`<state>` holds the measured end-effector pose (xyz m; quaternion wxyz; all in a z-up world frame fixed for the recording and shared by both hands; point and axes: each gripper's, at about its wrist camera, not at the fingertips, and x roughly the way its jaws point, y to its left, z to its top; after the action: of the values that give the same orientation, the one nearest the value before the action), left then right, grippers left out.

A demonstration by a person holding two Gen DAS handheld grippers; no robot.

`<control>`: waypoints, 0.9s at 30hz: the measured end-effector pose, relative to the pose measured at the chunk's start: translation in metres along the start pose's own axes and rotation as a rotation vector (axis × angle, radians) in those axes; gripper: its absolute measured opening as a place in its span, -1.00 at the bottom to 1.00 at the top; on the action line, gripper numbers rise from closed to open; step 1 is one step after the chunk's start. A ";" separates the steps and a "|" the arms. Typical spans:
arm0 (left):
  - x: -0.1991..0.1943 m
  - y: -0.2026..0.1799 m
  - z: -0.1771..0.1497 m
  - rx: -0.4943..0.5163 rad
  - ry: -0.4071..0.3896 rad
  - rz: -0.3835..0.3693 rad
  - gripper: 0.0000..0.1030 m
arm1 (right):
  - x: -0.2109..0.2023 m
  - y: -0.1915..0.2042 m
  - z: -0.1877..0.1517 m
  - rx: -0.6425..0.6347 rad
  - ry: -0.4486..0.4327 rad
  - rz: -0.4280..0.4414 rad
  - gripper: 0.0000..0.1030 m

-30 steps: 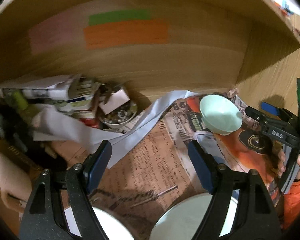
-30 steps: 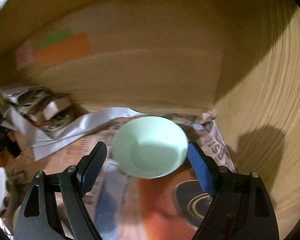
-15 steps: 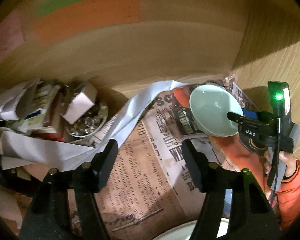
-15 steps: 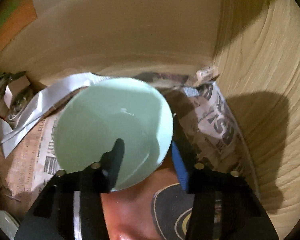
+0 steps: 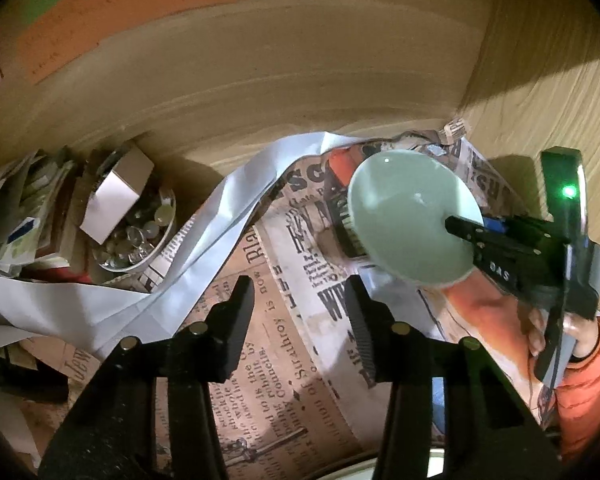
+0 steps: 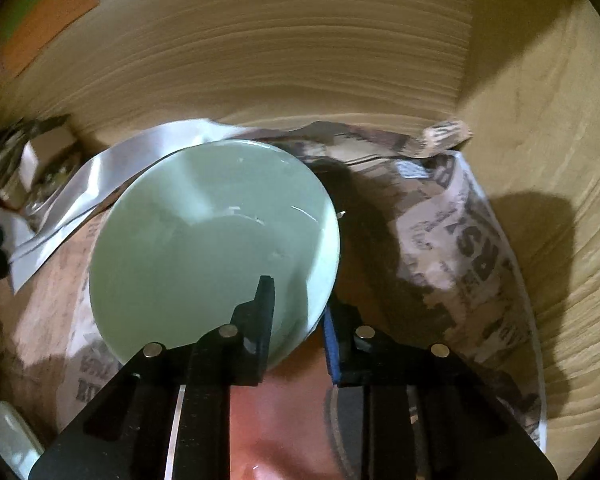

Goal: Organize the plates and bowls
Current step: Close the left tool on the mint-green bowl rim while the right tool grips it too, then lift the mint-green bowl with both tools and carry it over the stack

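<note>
A pale green bowl (image 6: 204, 248) is pinched at its near rim by my right gripper (image 6: 300, 312), one finger inside and one outside. The bowl is tilted and lifted above the newspaper-lined shelf floor (image 6: 460, 248). In the left wrist view the same bowl (image 5: 408, 216) is held at the right by the right gripper (image 5: 472, 232). My left gripper (image 5: 300, 312) is open and empty, hovering over the newspaper (image 5: 268, 344) to the left of the bowl. A white dish rim (image 5: 432, 468) shows at the bottom edge.
The wooden back wall (image 5: 300, 72) and right side wall (image 5: 548, 92) enclose the space. A bowl of glass beads (image 5: 140, 236) with a small white box and paper clutter sits at the left. A grey paper strip (image 5: 228, 216) lies across the newspaper.
My right gripper has closed on the green bowl's rim and tilted it up. My left gripper has moved forward and narrowed a little, and the white dishes near it have slid out of view.
</note>
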<state>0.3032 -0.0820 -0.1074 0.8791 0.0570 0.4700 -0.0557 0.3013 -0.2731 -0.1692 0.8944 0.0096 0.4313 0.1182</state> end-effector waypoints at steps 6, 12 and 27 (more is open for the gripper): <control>0.015 -0.001 -0.001 -0.002 0.042 -0.006 -0.09 | -0.016 0.025 -0.019 -0.083 0.023 0.069 -0.63; 0.040 0.004 -0.005 -0.023 0.126 -0.020 -0.09 | -0.027 0.038 -0.032 -0.110 0.032 0.121 -0.63; 0.061 -0.005 -0.012 0.004 0.195 -0.063 -0.78 | -0.021 0.037 -0.028 -0.068 0.014 0.156 -0.63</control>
<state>0.3265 -0.0874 -0.1654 0.8269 0.0488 0.5547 -0.0785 0.2601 -0.2445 -0.1662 0.8792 0.0119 0.4312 0.2024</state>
